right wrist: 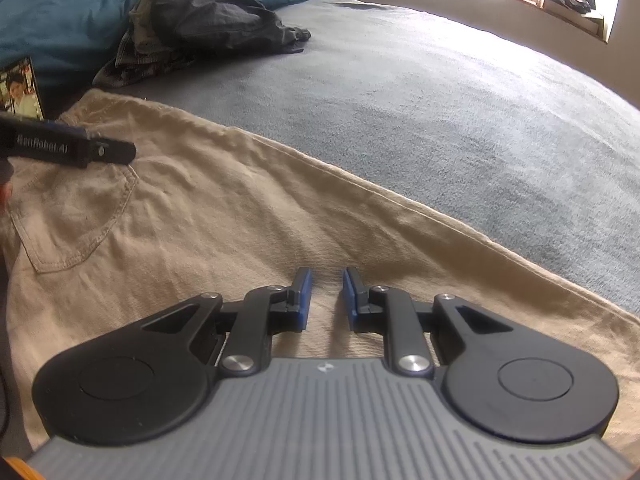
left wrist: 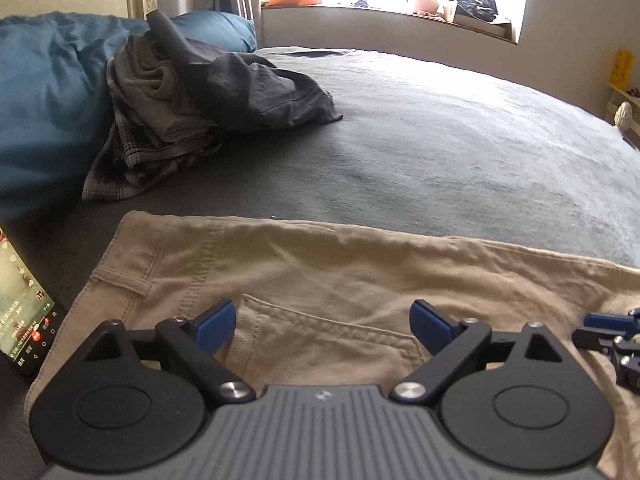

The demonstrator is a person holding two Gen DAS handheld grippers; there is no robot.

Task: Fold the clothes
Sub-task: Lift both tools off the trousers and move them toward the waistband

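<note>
Beige trousers (left wrist: 320, 256) (right wrist: 200, 220) lie flat across the near part of the bed, back side up. My left gripper (left wrist: 324, 320) hovers low over their waist end, open wide, with the back pocket (left wrist: 332, 340) showing between its blue pads and nothing gripped. One of its fingers (right wrist: 80, 146) reaches in from the left of the right wrist view, above that pocket (right wrist: 76, 216). My right gripper (right wrist: 327, 296) rests on a trouser leg further right. Its pads are nearly together, and a small ridge of beige cloth is pinched in the narrow gap. It also shows at the right edge as the right gripper (left wrist: 592, 330).
A pile of dark and checked clothes (left wrist: 180, 100) (right wrist: 200, 20) lies at the back left against a blue duvet (left wrist: 48, 100). A lit phone (left wrist: 24, 312) (right wrist: 20, 92) rests left of the trousers. Grey bed sheet (left wrist: 440, 140) stretches toward the cluttered window sill (left wrist: 400, 8).
</note>
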